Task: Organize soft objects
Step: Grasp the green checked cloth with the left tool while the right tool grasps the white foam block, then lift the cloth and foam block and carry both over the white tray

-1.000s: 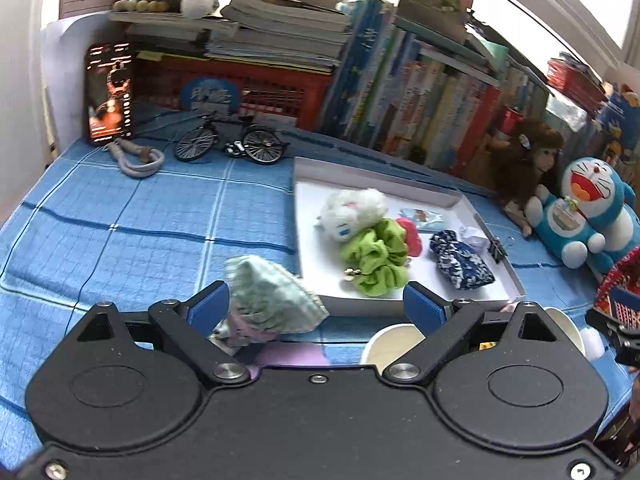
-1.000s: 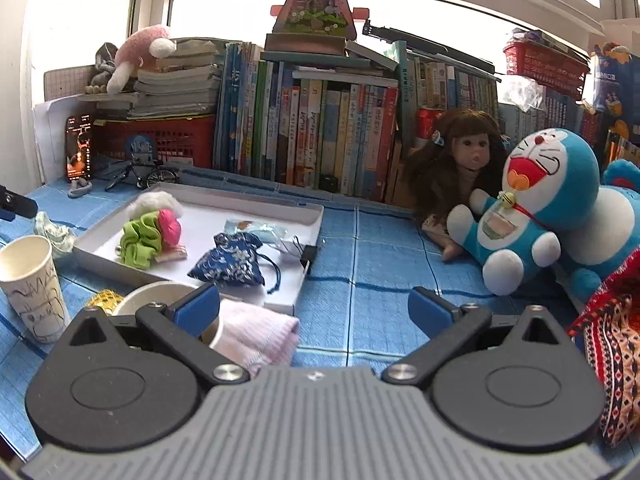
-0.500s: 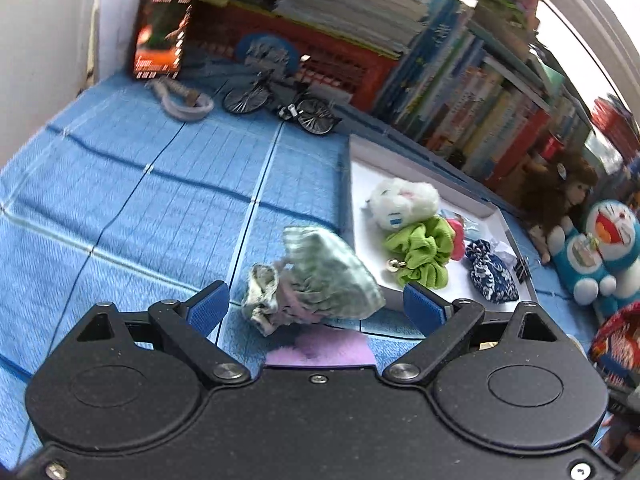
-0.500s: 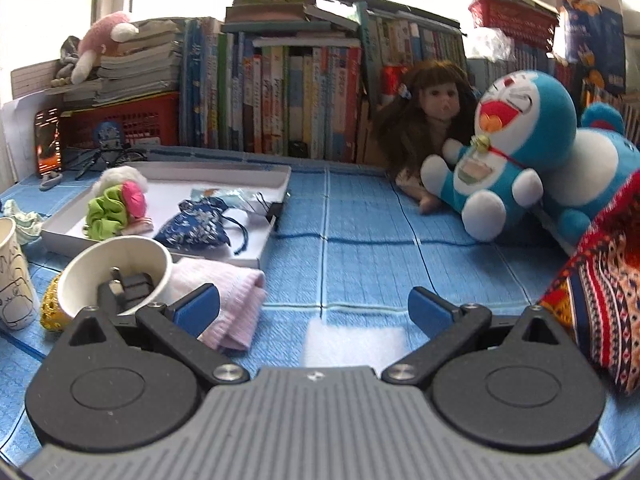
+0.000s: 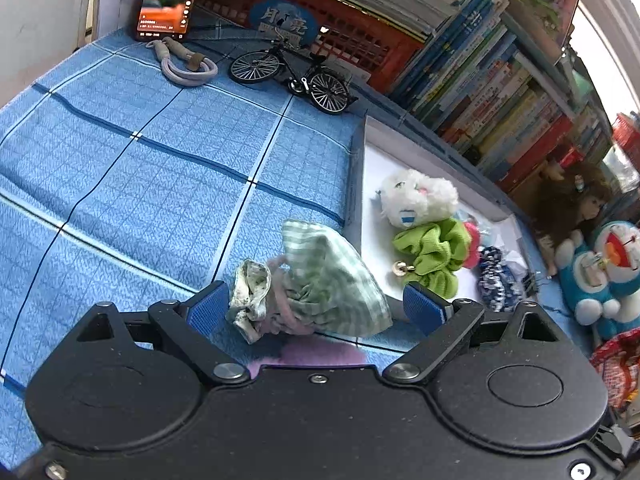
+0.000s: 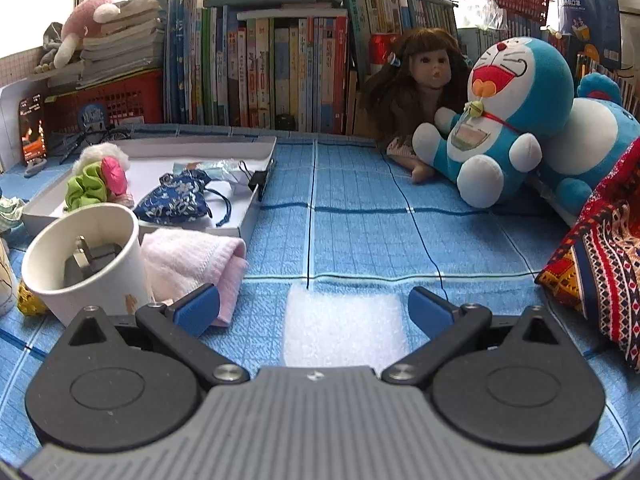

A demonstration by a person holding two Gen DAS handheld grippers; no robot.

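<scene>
A green checked drawstring pouch [image 5: 320, 280] lies on the blue cloth just left of the white tray [image 5: 356, 184]. My left gripper [image 5: 316, 310] is open, its blue pads on either side of the pouch without pressing it. In the tray lie a white plush [image 5: 420, 200], a green scrunchie [image 5: 432, 252], a pink piece and a dark blue floral pouch [image 6: 176, 202]. My right gripper [image 6: 314, 310] is open over bare cloth and a white foam pad [image 6: 344, 332]. A folded pink towel [image 6: 192, 264] lies by its left finger.
A paper cup [image 6: 86, 264] holding a plug stands front left. A doll [image 6: 420, 92], a blue cat plush [image 6: 508, 120] and a patterned red bag [image 6: 600, 264] sit at the right. A model bicycle [image 5: 292, 76], a phone [image 5: 166, 0], a cord and books line the back.
My left gripper has sunk toward the green checked pouch and rolled; the pouch now sits between its fingers. My right gripper has dropped lower over the cloth. Both stay open.
</scene>
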